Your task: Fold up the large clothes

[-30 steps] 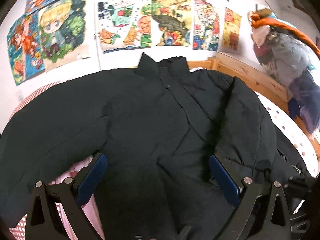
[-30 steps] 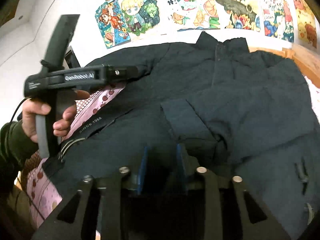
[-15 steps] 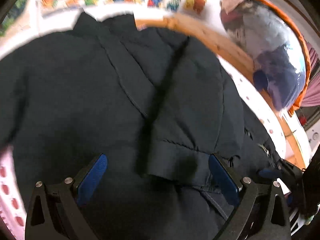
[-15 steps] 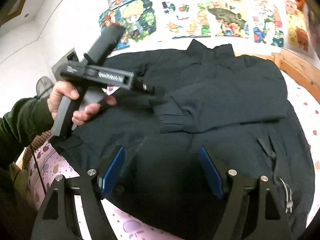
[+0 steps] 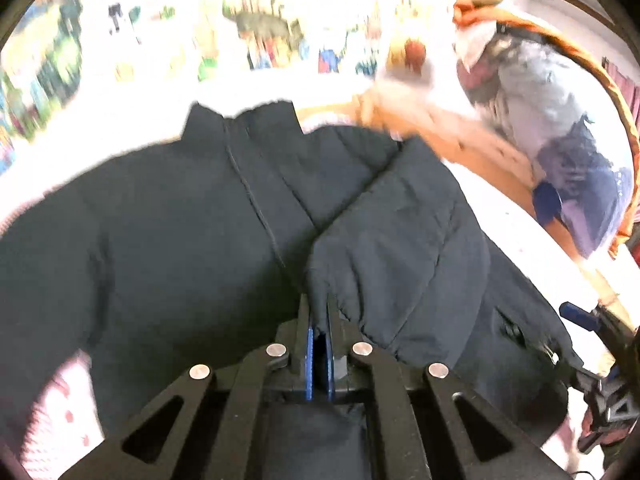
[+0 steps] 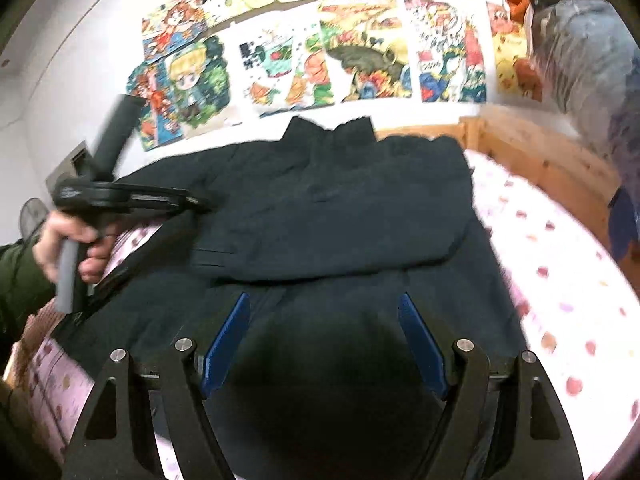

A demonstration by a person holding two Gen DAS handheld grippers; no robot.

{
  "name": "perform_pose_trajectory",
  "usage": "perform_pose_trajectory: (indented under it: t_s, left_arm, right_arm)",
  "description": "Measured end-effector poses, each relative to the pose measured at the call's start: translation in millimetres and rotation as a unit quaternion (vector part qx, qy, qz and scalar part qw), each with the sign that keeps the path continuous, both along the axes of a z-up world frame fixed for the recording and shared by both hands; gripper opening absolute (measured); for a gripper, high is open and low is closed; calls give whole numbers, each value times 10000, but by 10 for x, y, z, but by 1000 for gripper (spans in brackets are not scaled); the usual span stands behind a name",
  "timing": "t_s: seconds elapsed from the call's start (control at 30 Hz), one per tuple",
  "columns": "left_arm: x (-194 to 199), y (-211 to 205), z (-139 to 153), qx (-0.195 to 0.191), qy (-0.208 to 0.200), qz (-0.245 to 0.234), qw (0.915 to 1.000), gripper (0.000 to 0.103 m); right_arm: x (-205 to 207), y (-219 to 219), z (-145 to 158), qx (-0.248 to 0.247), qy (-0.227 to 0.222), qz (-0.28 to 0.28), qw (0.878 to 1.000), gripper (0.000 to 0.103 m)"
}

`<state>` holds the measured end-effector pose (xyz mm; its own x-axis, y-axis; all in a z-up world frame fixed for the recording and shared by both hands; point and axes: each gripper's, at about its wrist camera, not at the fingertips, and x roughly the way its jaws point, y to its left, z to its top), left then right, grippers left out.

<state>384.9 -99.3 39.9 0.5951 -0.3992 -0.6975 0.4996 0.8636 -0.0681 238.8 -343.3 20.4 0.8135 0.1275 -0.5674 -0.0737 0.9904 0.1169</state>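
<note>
A large black padded jacket (image 5: 180, 240) lies face up on the bed, collar toward the wall; it also shows in the right wrist view (image 6: 340, 208). Its right sleeve (image 5: 400, 240) is folded across the chest. My left gripper (image 5: 319, 320) is shut on that sleeve's cuff (image 5: 324, 280); in the right wrist view the left gripper (image 6: 196, 205) sits at the cuff end (image 6: 212, 248) of the sleeve. My right gripper (image 6: 324, 320) is open and empty, above the jacket's lower hem.
The bed has a pink spotted sheet (image 6: 560, 272) and a wooden frame (image 6: 532, 160) on the right. Drawings (image 6: 360, 60) cover the wall behind. A bundle of clothes in a bag (image 5: 560, 120) hangs at the right.
My left gripper went from open over the jacket to shut on the sleeve cuff. My right gripper, shut a second ago, opened and pulled back toward the hem.
</note>
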Motion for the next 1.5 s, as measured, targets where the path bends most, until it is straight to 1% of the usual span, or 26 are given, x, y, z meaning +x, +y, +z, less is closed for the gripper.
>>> perform_pose_trajectory:
  t_s: [0.03,0.07,0.1,0.13,0.17,0.23,0.27,0.3,0.33,0.4,0.47,0.5,0.57,0.67,0.7,0.73,0.8,0.87,0.97,1.1,1.2,1.27,1.33,1.4,1.47,1.5]
  left_arm:
    - [-18,39,123,30,-263,96,9996,4]
    - [-8,55,179,79,-409,152,9990,4]
    - [6,78,258,181,-640,242,9975,4]
    - [23,108,336,313,-911,382,9946,4]
    - [66,161,394,396,-1079,510,9921,4]
    - [143,320,448,493,-1310,834,9866,4]
    - [212,432,455,496,-1360,1021,9842,4]
    - [269,519,444,516,-1403,1181,9817,4]
    - [331,555,430,559,-1439,1303,9794,4]
    - [463,660,344,667,-1424,1516,9759,4]
    - [600,824,180,782,-1256,1695,9744,4]
    - [693,884,60,854,-1113,1786,9739,4]
    - [815,933,-135,983,-871,1878,9734,4]
    - [979,976,-523,1281,-556,1939,9710,4]
    - [1021,971,-610,1347,-483,1932,9707,4]
    - [1076,970,-707,1408,-411,1936,9701,4]
    - [1151,976,-834,1410,-302,1935,9704,4]
    - [1215,946,-900,1490,-296,1927,9694,4]
    - [1226,887,-1000,1649,-368,1917,9668,5]
    - [1248,866,-1057,1711,-402,1911,9657,5]
    - [1252,861,-1050,1752,-452,1911,9648,5]
    - [1231,855,-1026,1775,-503,1925,9638,8]
    - [1208,860,-976,1788,-534,1963,9626,9]
    - [1149,867,-914,1763,-552,1996,9623,9]
    - [1084,892,-833,1661,-541,2031,9635,12]
    - [1049,911,-795,1580,-512,2054,9645,13]
  right_arm:
    - [59,-7,39,-39,-49,-23,10000,72]
    - [151,-28,93,-98,-114,-45,9999,72]
    - [196,-20,137,-147,-159,-50,9998,72]
    - [331,-32,195,-277,-269,-68,9992,72]
    - [393,-10,228,-362,-299,-90,9989,72]
    - [646,14,287,-544,-303,-104,9980,72]
    - [808,25,310,-581,-337,-20,9977,72]
    - [878,51,327,-616,-359,10,9975,72]
    - [1074,61,328,-690,-376,15,9969,72]
    - [1308,111,309,-781,-375,31,9962,72]
    - [1715,166,224,-1002,-302,38,9945,72]
    - [1817,205,186,-1078,-253,32,9938,72]
    - [2221,260,34,-1206,-85,27,9927,72]
    - [2594,306,-198,-1326,197,-81,9909,72]
    - [2727,318,-308,-1376,318,-106,9899,72]
    - [2851,343,-431,-1407,490,-100,9888,72]
    - [2996,411,-639,-1584,747,-62,9845,72]
    - [3056,477,-786,-1733,829,-56,9814,73]
    - [3066,516,-907,-1752,839,-97,9809,76]
    - [3045,441,-1014,-1467,861,-97,9854,80]
    - [3018,425,-1044,-1371,849,-115,9868,81]
    - [2983,432,-1044,-1402,801,-137,9868,82]
    - [2940,430,-991,-1462,737,-171,9864,83]
    - [2874,438,-908,-1562,688,-200,9851,86]
    - [2698,500,-785,-1626,576,-117,9849,87]
    - [2680,482,-738,-1629,560,-65,9850,87]
